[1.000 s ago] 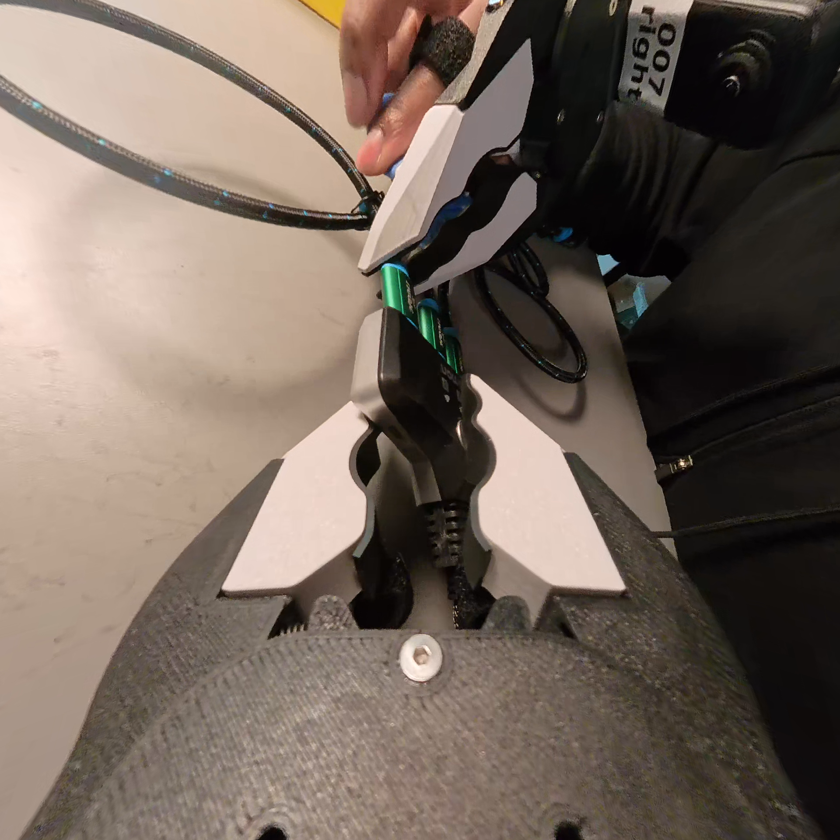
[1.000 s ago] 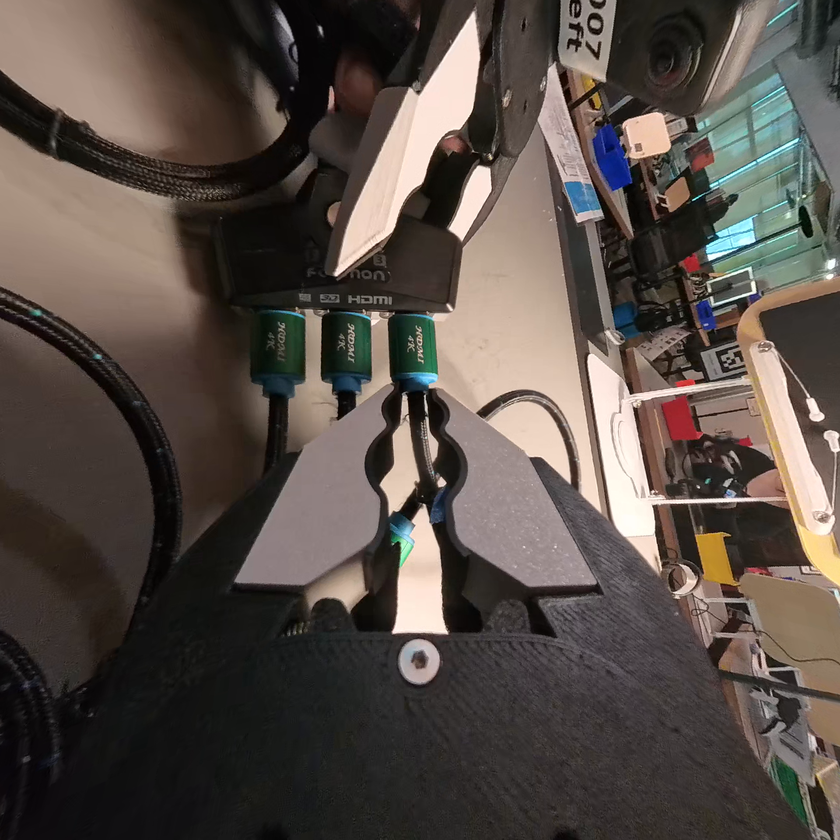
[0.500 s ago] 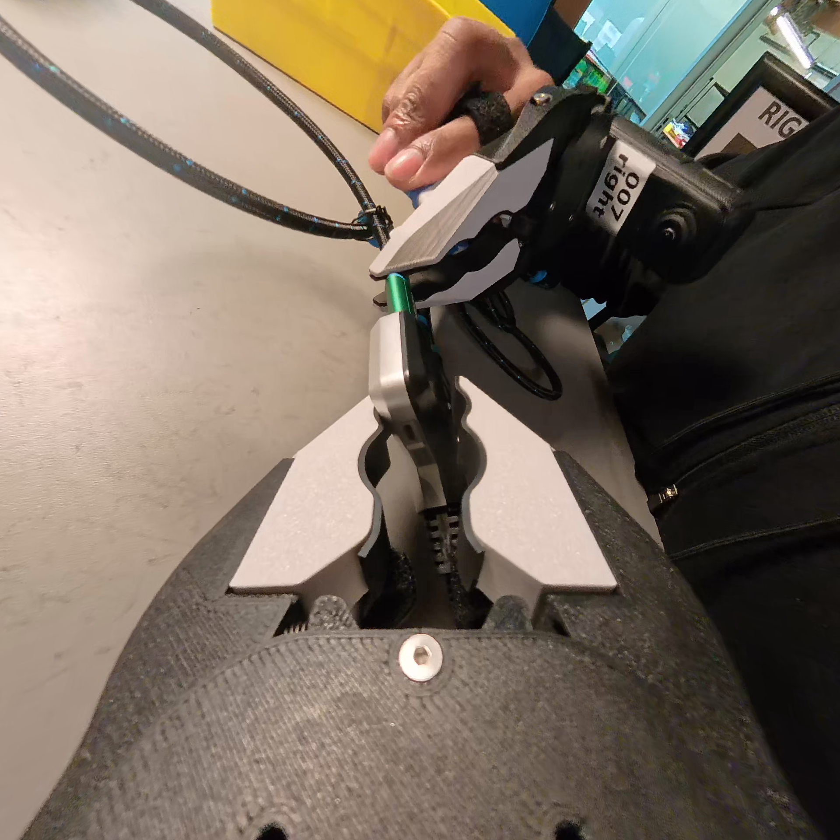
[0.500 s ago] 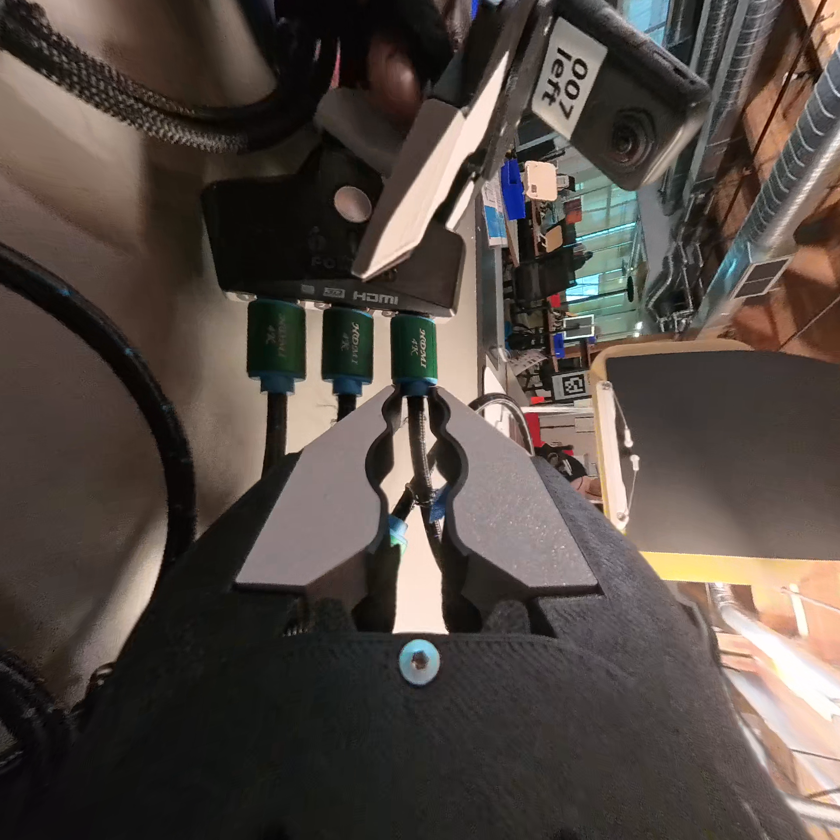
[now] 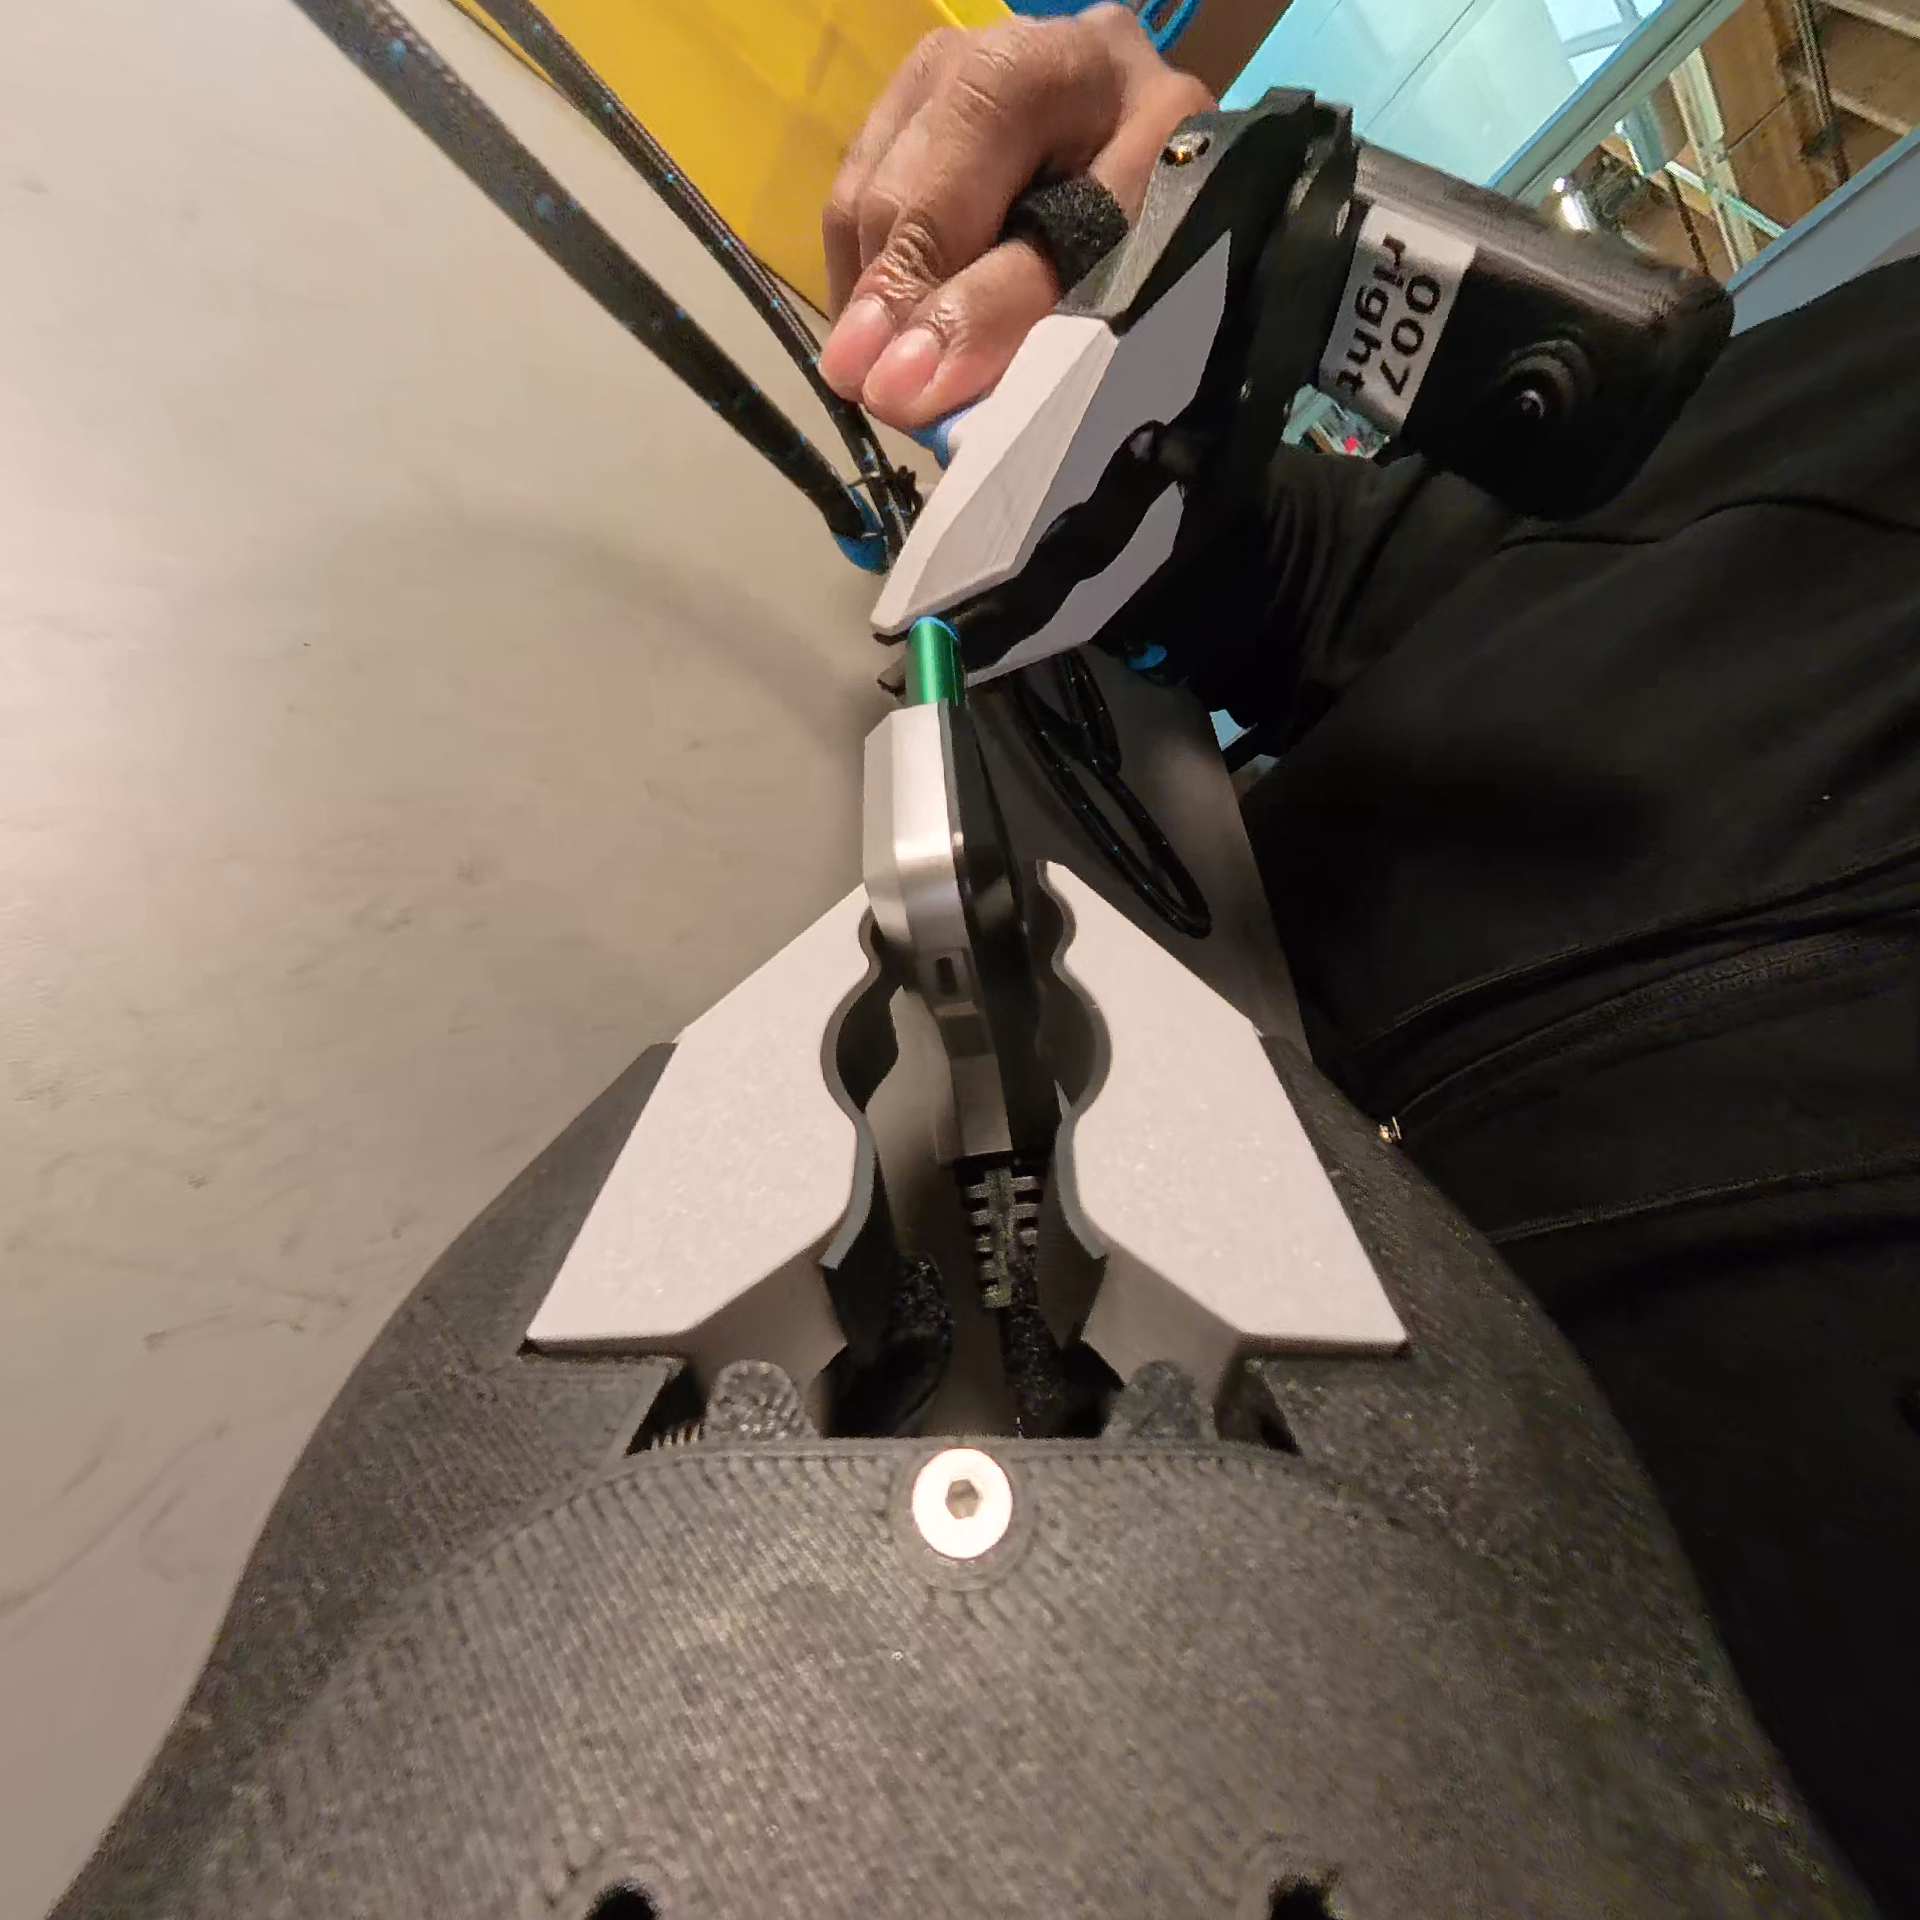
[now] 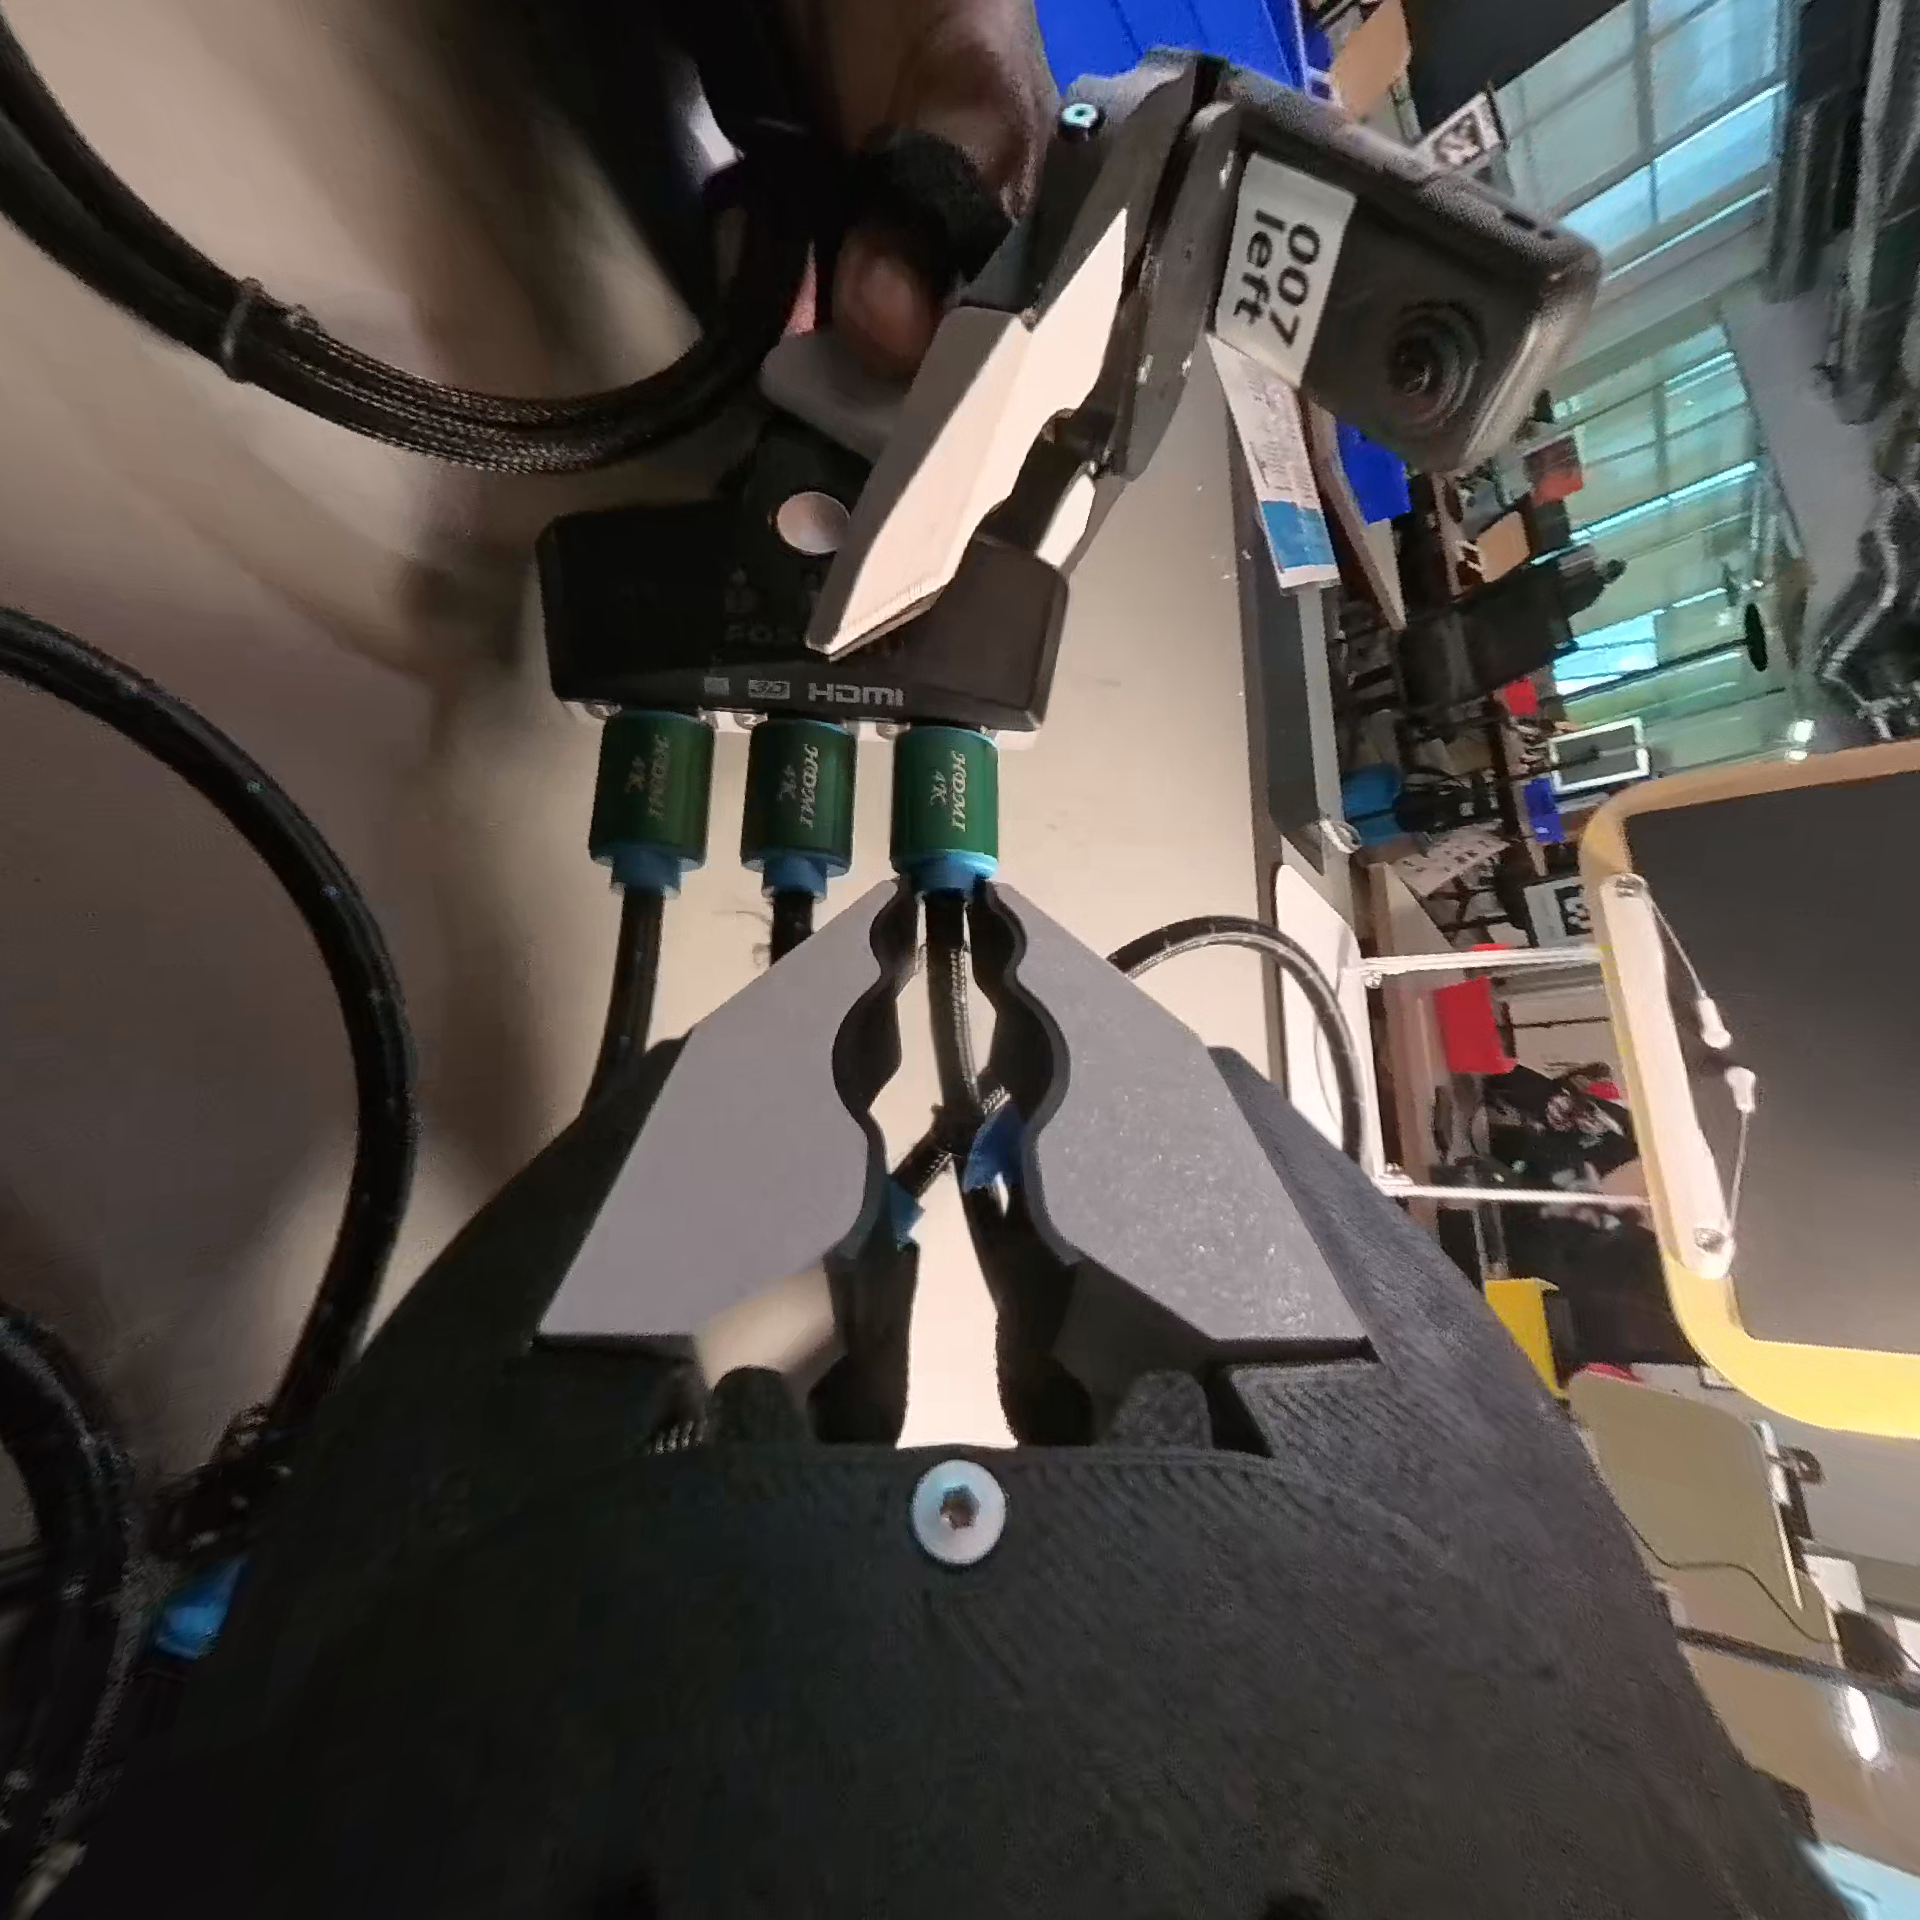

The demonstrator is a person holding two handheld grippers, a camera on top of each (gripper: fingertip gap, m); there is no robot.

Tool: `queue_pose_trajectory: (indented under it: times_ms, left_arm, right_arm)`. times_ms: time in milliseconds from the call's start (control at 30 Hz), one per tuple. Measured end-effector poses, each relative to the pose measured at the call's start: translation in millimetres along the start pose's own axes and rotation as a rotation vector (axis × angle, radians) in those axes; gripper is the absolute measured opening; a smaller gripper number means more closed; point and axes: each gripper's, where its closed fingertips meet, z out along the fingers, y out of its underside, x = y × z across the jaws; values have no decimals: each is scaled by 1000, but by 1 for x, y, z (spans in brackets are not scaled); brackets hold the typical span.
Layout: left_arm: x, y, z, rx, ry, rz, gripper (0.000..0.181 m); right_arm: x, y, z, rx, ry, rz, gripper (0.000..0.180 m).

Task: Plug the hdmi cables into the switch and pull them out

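The black HDMI switch (image 6: pixel 665 613) is held off the beige table, seen edge-on with its silver underside in the left wrist view (image 5: pixel 909 821). My left gripper (image 5: pixel 961 914) is shut on the switch; it also shows from the right wrist view (image 6: pixel 935 582). Three green HDMI plugs sit in the switch: left (image 6: pixel 651 795), middle (image 6: pixel 798 795), right (image 6: pixel 943 795). My right gripper (image 6: pixel 943 909) is shut on the braided cable (image 6: pixel 956 1008) just behind the right plug. It shows beyond the switch (image 5: pixel 987 592), with one green plug (image 5: pixel 932 670) visible there.
Thick braided cables loop over the table (image 6: pixel 353 987) (image 5: pixel 644 239). A yellow box (image 5: pixel 748 114) stands at the far side. A thin black cable loop (image 5: pixel 1101 821) lies by the table edge. The person's dark clothing (image 5: pixel 1610 987) fills the right. A yellow-framed board (image 6: pixel 1756 1039) stands beyond the table. Only a small space, under 4 cm, lies between the two pairs of fingers.
Both grippers and the switch have tilted together, so the switch now shows edge-on in the left wrist view. All three plugs stay in the switch. Both grips are unchanged.
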Motion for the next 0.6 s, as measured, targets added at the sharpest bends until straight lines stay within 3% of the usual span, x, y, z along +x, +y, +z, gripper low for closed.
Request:
queue_pose_trajectory:
  times_ms: [600]
  left_arm:
    - [-3,2,3,-11,6,-43,22]
  right_arm:
    - [-7,9,-3,-29,-83,32,7]
